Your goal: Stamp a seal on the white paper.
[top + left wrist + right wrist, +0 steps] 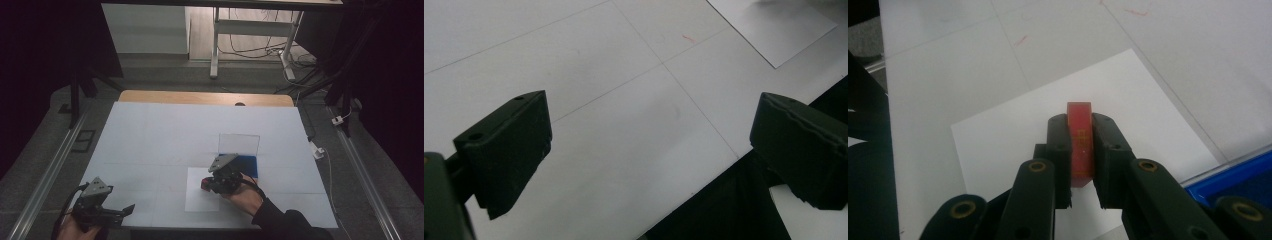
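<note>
1. Nearest the high camera, the left gripper [102,212] hangs at the near edge of the tabletop [150,130]; its fingers [506,150] stand wide apart and released, with bare white surface between them.
2. Right gripper [220,181]: its fingers [1060,150] are clenched on a small red block [1080,145], which stands on its narrow edge between the pads and juts a little beyond the fingertips.
3. Directly below and ahead of those fingertips lies a white sheet of paper [1013,140]; the block is held over its middle.
4. Beside the right fingers, on the far right side, sits a blue tray [247,164] with a clear upright panel [239,144] behind it.
5. Step in hand, as judged: setting the block down on the sheet. Lower it straight, keep it upright, and let go only once its underside rests flat.
6. Edges and room: the sheet's right edge runs near the tray, so drift that way risks a knock; left of the fingers and beyond them the tabletop lies open.
</note>
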